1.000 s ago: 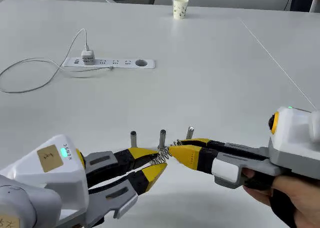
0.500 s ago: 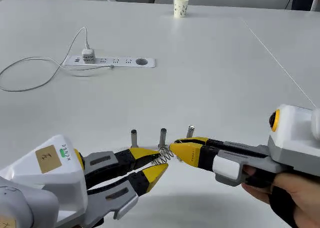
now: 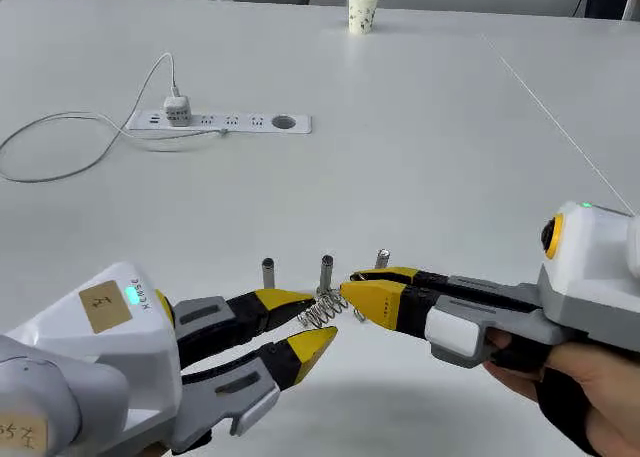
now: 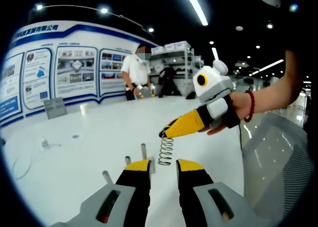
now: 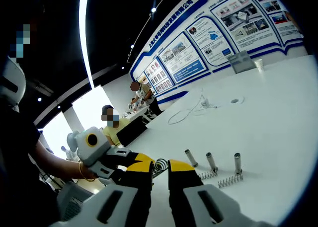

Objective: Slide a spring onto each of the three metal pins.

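The right tongs [image 3: 347,289] pinch one end of a single spring [image 3: 322,310] and hold it in the air above the white desk [image 3: 430,157]. It sits just in front of a row of three upright metal pins: the left pin [image 3: 268,273], the middle pin [image 3: 327,268] and the right pin [image 3: 382,259]. All three pins are bare.

The left tongs [image 3: 320,319] stand open, their two yellow-tipped jaws apart on either side of the spring's free end. In the head view the upper jaw's tip meets the coils. In the left gripper view the spring runs from the tip of the right tongs, held by a hand [image 4: 233,108] with a red bead bracelet, to the gap between the left jaws.

The right gripper view looks along the held spring between its own two jaws. It also shows two more springs lying on the desk: a second spring [image 5: 206,175] at the foot of the middle pin and a third spring [image 5: 229,180] just in front of the end pin.

Farther back on the desk lies one power strip [image 3: 225,125] with one white charger [image 3: 177,110] plugged in. One paper cup [image 3: 363,12] stands at the far edge.
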The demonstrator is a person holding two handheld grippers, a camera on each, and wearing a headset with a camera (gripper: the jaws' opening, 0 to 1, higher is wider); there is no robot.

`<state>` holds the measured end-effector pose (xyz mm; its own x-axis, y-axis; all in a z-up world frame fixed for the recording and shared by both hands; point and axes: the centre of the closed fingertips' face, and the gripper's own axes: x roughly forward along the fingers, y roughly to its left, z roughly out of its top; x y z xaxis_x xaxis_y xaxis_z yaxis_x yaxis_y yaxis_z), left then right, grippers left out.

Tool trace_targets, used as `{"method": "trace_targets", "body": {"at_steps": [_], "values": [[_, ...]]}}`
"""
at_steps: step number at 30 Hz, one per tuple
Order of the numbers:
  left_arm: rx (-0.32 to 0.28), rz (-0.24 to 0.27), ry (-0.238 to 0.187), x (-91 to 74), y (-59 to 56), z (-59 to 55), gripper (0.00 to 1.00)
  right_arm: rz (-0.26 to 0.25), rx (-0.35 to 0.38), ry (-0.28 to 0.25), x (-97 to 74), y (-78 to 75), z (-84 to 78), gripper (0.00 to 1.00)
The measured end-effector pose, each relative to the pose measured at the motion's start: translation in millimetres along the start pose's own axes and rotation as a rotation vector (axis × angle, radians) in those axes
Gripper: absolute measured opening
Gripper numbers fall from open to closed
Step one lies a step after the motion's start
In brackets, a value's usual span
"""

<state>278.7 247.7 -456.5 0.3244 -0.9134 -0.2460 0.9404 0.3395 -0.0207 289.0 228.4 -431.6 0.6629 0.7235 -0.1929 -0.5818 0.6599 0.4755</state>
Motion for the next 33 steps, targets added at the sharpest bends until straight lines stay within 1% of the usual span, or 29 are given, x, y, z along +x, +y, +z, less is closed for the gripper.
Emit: {"method": "trace_targets", "body": {"at_steps": [1,2,5,6,7,9,12,16,18,20,26,28,33], "values": [[-0.010,0.013,0.027,0.0,2.2,-4.9,0.26,-0.007,-0.017,0.006,0.4,-0.2,-0.1,0.13],[-0.011,0.021,0.042,0.1,3.6,-7.7,0.31,-0.014,-0.025,0.007,0.7,-0.6,0.1,0.13],[-0.009,0.036,0.069,-1.3,5.8,-13.4,0.35,-0.031,-0.055,0.014,1.9,-1.5,0.7,0.13],[-0.019,0.044,0.082,-2.3,6.9,-16.0,0.38,-0.038,-0.066,0.016,2.2,-2.1,0.8,0.13],[-0.041,0.062,0.115,-4.1,9.3,-22.1,0.41,-0.049,-0.089,0.021,2.6,-3.0,1.3,0.13],[-0.077,0.083,0.145,-6.2,12.3,-28.5,0.47,-0.065,-0.124,0.031,3.6,-3.9,2.0,0.13],[-0.071,0.091,0.127,-8.9,13.7,-28.2,0.50,-0.089,-0.178,0.045,5.5,-5.6,3.4,0.13],[-0.076,0.105,0.137,-12.0,15.0,-31.6,0.53,-0.111,-0.238,0.058,9.5,-8.5,6.4,0.13],[-0.085,0.114,0.136,-13.3,15.7,-32.3,0.57,-0.119,-0.257,0.063,12.0,-8.7,8.0,0.13],[-0.093,0.124,0.133,-15.1,16.7,-33.2,0.60,-0.134,-0.294,0.072,15.0,-11.3,9.5,0.13],[-0.109,0.141,0.140,-19.1,18.3,-37.8,0.67,-0.144,-0.335,0.081,26.1,-13.9,12.4,0.13],[-0.108,0.145,0.136,-20.2,19.0,-38.2,0.69,-0.144,-0.339,0.083,30.2,-16.1,12.9,0.13],[-0.116,0.158,0.144,-22.4,20.8,-41.0,0.77,-0.157,-0.363,0.086,39.5,-20.8,15.1,0.13]]}}
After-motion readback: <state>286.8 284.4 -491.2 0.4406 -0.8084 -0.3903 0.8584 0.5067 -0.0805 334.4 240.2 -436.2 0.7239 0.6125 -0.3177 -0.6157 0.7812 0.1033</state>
